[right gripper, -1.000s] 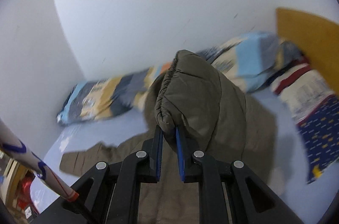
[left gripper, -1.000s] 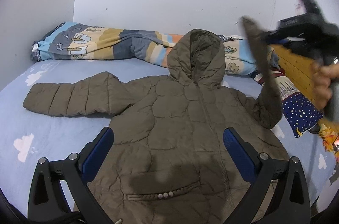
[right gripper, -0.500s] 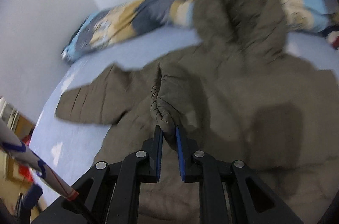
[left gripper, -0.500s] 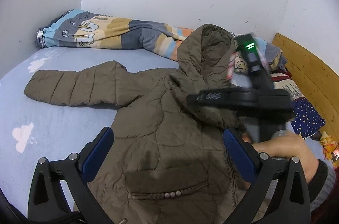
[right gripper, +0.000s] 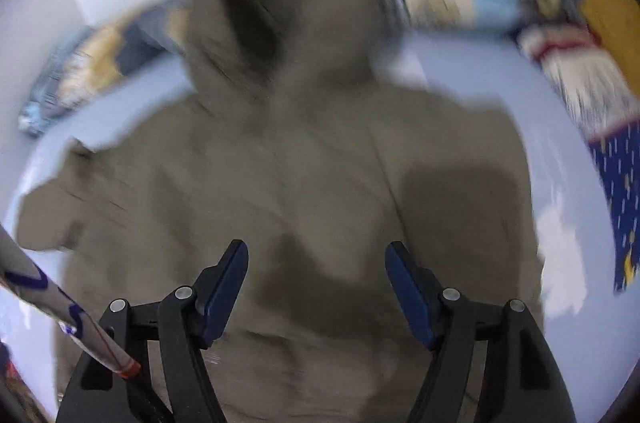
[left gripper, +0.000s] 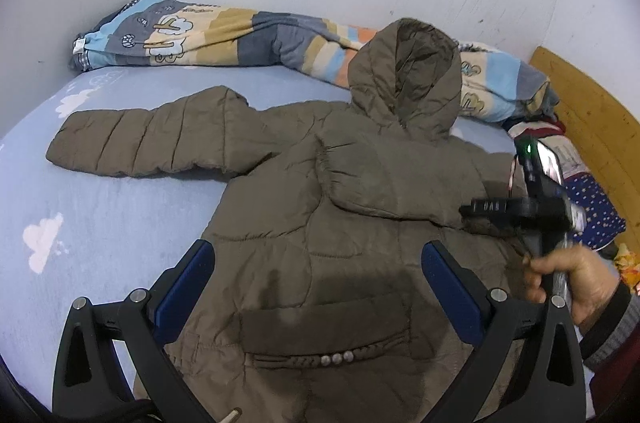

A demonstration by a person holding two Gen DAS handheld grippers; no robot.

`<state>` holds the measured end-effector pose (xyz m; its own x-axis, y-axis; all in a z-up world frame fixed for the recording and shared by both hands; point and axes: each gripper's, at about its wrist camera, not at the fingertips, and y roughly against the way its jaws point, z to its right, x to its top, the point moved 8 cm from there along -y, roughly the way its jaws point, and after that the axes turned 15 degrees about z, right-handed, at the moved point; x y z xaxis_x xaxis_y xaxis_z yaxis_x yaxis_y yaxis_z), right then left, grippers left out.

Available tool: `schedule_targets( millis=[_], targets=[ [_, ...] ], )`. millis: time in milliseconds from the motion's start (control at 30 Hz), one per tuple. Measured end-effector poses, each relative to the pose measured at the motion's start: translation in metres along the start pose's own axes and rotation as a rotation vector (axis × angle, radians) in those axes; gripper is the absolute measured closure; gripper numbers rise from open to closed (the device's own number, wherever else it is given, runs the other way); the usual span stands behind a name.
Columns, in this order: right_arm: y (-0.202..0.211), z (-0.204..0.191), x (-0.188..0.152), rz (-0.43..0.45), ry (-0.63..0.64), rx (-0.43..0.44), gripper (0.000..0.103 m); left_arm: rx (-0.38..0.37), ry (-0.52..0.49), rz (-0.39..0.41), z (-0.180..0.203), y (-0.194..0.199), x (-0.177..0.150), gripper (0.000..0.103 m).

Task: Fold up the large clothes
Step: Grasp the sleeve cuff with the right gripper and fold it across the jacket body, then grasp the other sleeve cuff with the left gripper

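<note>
An olive quilted hooded jacket [left gripper: 304, 223] lies face up on the light blue bed sheet [left gripper: 100, 219]. Its left sleeve [left gripper: 148, 143] stretches out to the left. The right sleeve [left gripper: 380, 179] lies folded across the chest. My left gripper [left gripper: 318, 287] hovers open above the jacket's lower front, nothing between its fingers. My right gripper [right gripper: 316, 283] is held by a hand [left gripper: 568, 279] at the jacket's right side; its jaws are opening over the jacket [right gripper: 300, 183], with nothing between them. The right wrist view is blurred.
A striped patterned quilt [left gripper: 240, 39] lies rolled along the white wall behind the hood. More bedding, including a dark blue starred piece [left gripper: 596, 211], is piled at the right by a wooden bed board [left gripper: 592, 111]. A white stick with blue marks [right gripper: 60, 307] crosses the right wrist view's lower left.
The right gripper carried the right sleeve down and across the chest, let it go and opened. It now sits lower at the jacket's right side. The left gripper barely shifted.
</note>
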<state>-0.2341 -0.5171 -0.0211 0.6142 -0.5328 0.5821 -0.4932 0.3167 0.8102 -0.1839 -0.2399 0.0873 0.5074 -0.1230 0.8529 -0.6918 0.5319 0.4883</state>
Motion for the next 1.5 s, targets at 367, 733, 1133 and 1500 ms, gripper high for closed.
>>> schedule_targets(
  millis=[367,733,1133,1500],
  targets=[
    [0.103,-0.005,-0.001,0.125,-0.071,0.207,0.025,0.065,0.076,0.038,-0.045,0.002,0.027,0.000],
    [0.165,-0.034,-0.071,0.208,-0.020,0.331,0.025,0.309,0.231,0.071,-0.209,-0.027,0.076,0.000],
    [0.150,-0.028,-0.071,0.189,-0.021,0.353,0.025,0.347,0.865,0.123,-0.417,-0.066,0.039,0.021],
    [0.129,-0.032,-0.074,0.153,-0.024,0.344,0.025,0.338,1.007,0.210,-0.455,-0.116,0.020,0.026]
  ],
)
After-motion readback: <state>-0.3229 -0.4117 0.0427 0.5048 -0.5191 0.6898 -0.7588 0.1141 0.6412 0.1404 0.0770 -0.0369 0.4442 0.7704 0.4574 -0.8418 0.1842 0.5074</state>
